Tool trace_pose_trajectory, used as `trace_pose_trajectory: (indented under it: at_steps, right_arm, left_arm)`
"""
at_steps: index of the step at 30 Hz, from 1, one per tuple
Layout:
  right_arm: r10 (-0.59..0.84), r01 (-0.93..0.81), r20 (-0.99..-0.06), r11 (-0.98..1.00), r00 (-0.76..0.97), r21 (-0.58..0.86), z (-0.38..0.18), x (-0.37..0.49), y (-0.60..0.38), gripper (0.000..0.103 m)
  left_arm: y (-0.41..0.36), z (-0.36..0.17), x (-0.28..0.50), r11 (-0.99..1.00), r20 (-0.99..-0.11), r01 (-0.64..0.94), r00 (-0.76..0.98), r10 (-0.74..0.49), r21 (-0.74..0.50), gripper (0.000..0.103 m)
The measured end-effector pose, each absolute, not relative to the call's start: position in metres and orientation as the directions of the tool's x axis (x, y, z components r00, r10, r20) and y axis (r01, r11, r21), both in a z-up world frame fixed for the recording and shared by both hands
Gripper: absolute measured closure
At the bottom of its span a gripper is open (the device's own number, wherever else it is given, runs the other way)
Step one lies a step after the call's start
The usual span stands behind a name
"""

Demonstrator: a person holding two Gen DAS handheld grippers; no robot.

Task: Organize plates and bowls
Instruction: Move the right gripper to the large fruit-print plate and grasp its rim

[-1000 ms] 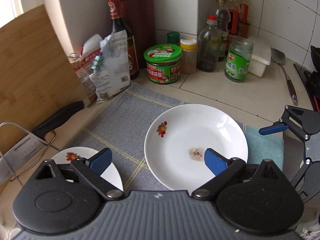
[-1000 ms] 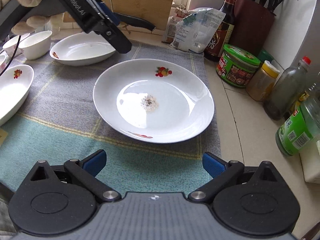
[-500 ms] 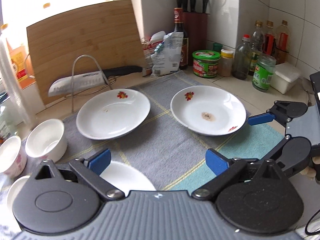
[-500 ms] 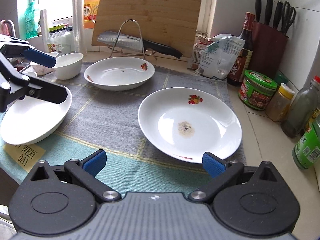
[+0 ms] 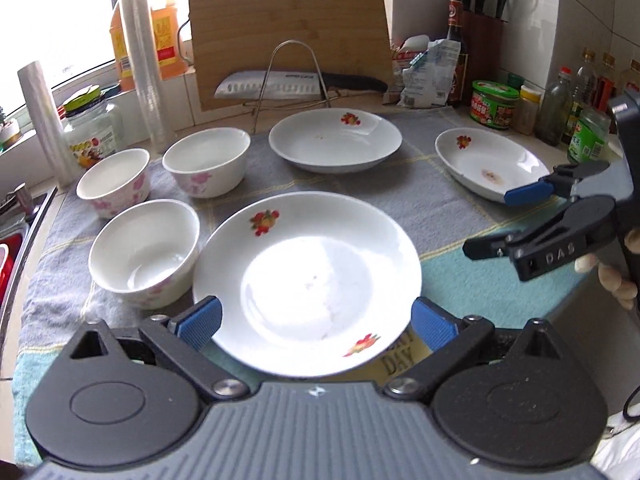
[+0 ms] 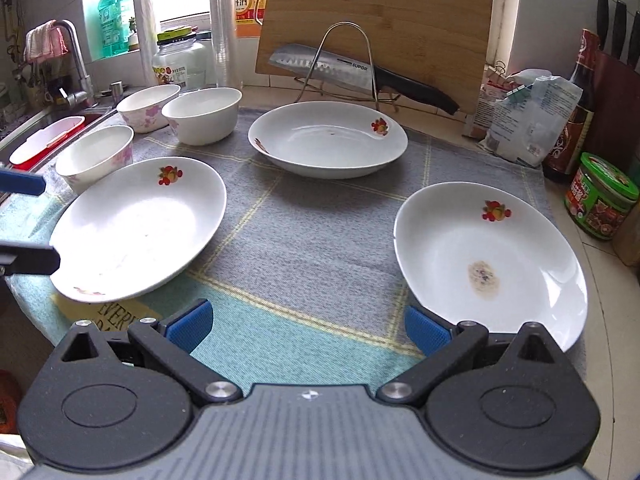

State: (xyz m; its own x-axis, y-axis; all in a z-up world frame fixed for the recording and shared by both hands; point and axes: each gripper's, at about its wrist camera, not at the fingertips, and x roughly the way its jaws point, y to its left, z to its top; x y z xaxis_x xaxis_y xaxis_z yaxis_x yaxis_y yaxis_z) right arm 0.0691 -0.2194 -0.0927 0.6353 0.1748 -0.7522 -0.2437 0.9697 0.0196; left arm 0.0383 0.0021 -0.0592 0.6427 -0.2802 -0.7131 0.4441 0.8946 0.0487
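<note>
Three white flowered plates lie on a grey-and-teal cloth (image 5: 440,208): a near plate (image 5: 308,280) (image 6: 140,224), a far plate (image 5: 335,142) (image 6: 328,138), and a stained right plate (image 5: 492,164) (image 6: 492,256). Three white bowls (image 5: 144,252) (image 5: 206,162) (image 5: 113,182) cluster at the left, and they show in the right wrist view too. My left gripper (image 5: 316,322) is open, its fingers on either side of the near plate's front rim. My right gripper (image 6: 308,328) (image 5: 490,222) is open and holds nothing, just in front of the stained plate.
A bamboo cutting board (image 5: 288,28) and a knife on a wire rack (image 5: 296,84) stand behind the plates. Jars and bottles (image 5: 494,104) line the right wall. Cup stacks (image 5: 140,64) and an oil bottle are at the back left. A sink with a tap (image 6: 72,64) is at the left edge.
Both cameras have drawn back and now take in the whole cloth. My left gripper swung from the stained plate over to the near plate. Both grippers stay open.
</note>
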Motion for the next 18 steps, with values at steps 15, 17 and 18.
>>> trace_pose_trajectory:
  at_steps: [15,17,18]
  right_arm:
    - [0.175,-0.268,-0.794,0.963,0.583,0.016,-0.087,0.093,-0.162,0.0]
    - [0.171,-0.264,-0.803,0.964,0.572,0.017,-0.087,0.093,-0.156,0.0]
    - [0.164,-0.26,-0.805,0.965,0.57,0.012,-0.087,0.093,-0.154,0.0]
  left_arm:
    - [0.043,-0.109,0.055,0.834,-0.765,0.55,0.553,-0.331,0.037,0.003]
    - [0.043,-0.114,0.06,0.821,-0.767,0.57,0.541,-0.345,0.033,0.003]
    - [0.043,-0.117,0.063,0.814,-0.766,0.58,0.535,-0.356,0.026,0.003]
